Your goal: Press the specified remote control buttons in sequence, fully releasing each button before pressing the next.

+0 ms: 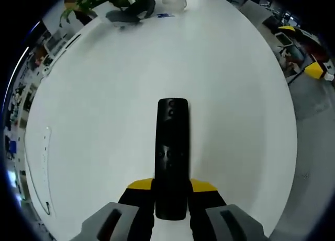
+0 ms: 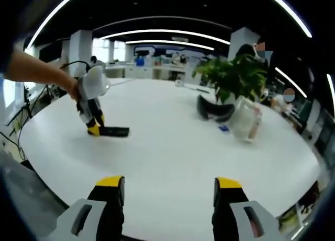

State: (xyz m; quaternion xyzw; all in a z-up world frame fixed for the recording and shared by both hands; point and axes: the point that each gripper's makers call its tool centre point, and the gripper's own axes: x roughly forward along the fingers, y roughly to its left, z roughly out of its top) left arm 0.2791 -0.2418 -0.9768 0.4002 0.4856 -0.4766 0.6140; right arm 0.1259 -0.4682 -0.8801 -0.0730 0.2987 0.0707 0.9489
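a: what's the biggest thing there?
b: the white surface (image 1: 104, 94), wide and round-edged. a potted plant (image 2: 233, 76) stands at its far side with a clear container (image 2: 245, 119) just beside it.
a: and the remote?
b: the black remote (image 1: 171, 152) lies flat on the surface, its near end clamped between the left tongs (image 1: 171, 191).
a: the other tongs?
b: the right tongs (image 2: 170, 191) hang spread apart above the surface, gripping nothing, well apart from the remote.
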